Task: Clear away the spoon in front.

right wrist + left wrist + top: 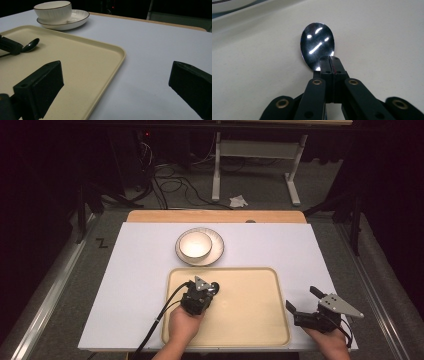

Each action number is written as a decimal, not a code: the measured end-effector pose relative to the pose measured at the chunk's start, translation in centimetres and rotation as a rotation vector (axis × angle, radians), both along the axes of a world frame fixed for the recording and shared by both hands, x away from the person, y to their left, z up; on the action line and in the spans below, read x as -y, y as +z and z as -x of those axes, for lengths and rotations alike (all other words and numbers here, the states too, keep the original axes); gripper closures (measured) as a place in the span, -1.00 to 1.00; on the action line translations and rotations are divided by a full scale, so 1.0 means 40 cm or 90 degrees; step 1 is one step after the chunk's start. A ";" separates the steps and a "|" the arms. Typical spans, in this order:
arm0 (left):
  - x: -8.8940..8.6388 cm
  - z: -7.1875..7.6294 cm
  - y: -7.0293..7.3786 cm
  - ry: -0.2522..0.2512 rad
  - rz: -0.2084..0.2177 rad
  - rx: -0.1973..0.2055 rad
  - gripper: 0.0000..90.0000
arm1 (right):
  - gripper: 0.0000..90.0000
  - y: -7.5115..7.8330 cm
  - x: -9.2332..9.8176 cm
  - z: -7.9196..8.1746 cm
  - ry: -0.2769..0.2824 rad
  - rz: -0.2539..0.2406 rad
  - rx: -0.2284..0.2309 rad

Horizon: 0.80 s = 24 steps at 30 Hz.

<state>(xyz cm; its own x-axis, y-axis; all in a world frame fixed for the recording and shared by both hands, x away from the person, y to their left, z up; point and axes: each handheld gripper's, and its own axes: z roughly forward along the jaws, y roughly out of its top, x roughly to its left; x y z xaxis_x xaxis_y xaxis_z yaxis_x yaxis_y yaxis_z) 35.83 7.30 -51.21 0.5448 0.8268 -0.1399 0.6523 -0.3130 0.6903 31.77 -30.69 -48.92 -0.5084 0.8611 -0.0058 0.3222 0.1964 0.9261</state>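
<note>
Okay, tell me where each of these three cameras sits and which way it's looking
High view: above the near edge, looking forward and down on the tray; forearms and both grippers show.
Left gripper view: rides the left gripper, looking along its shut jaws at the spoon.
Right gripper view: rides the right gripper, facing the bowl; jaws wide.
All share tray and spoon.

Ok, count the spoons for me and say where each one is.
1. The spoon is over the tray, its handle clamped in the left gripper. None is seen elsewhere, though the bowl could hide one.
</note>
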 end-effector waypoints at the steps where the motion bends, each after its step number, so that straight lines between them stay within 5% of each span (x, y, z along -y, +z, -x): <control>1: -0.011 -0.002 0.000 0.006 -0.002 -0.001 1.00 | -0.99 0.000 -0.003 0.000 0.002 0.002 0.001; 16: -0.128 -0.002 0.001 0.050 -0.022 0.002 1.00 | -0.99 0.000 -0.004 -0.001 0.003 0.007 0.000; 21: -0.166 0.032 0.016 0.043 -0.004 0.012 1.00 | -0.99 0.000 -0.003 0.000 0.000 0.002 0.000; 24: -0.156 0.088 0.027 0.000 0.006 0.013 0.91 | -0.99 0.000 -0.005 -0.003 0.002 0.007 0.001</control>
